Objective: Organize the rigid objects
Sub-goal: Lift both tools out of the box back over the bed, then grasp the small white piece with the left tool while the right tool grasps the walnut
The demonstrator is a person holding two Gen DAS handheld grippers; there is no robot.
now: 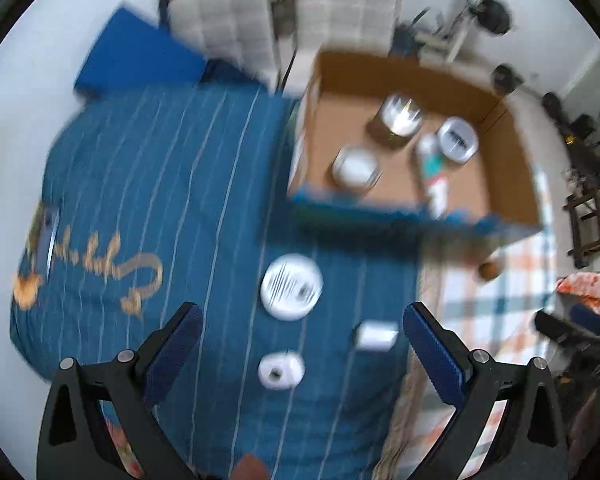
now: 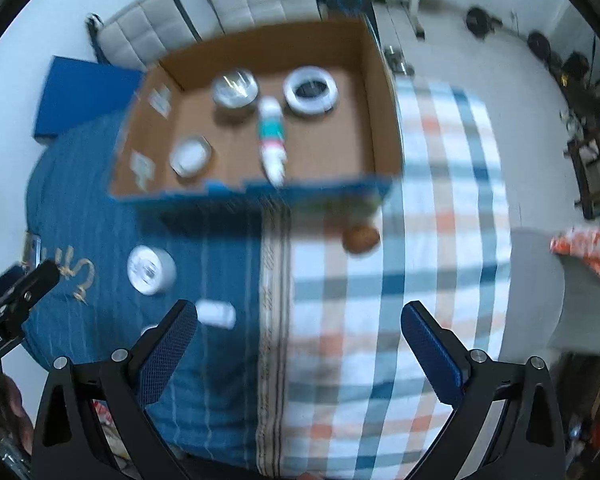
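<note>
My left gripper (image 1: 302, 316) is open and empty above the blue striped cloth (image 1: 160, 184). Between and ahead of its fingers lie a round white lidded container (image 1: 291, 286), a small white jar (image 1: 281, 370) and a small white box (image 1: 376, 335). My right gripper (image 2: 299, 314) is open and empty over the plaid cloth (image 2: 420, 280). The cardboard box (image 2: 374, 92) holds a silver can (image 2: 235, 90), a white ring-shaped tub (image 2: 310, 90), a white and teal tube (image 2: 271, 136) and a small white jar (image 2: 190, 156). Both views are motion-blurred.
A brown round object (image 2: 361, 239) lies on the plaid cloth just in front of the box. A blue flat box (image 1: 140, 56) sits at the back left. Padded chairs (image 1: 228, 20) stand behind. The left gripper (image 2: 16, 296) shows at the right wrist view's left edge.
</note>
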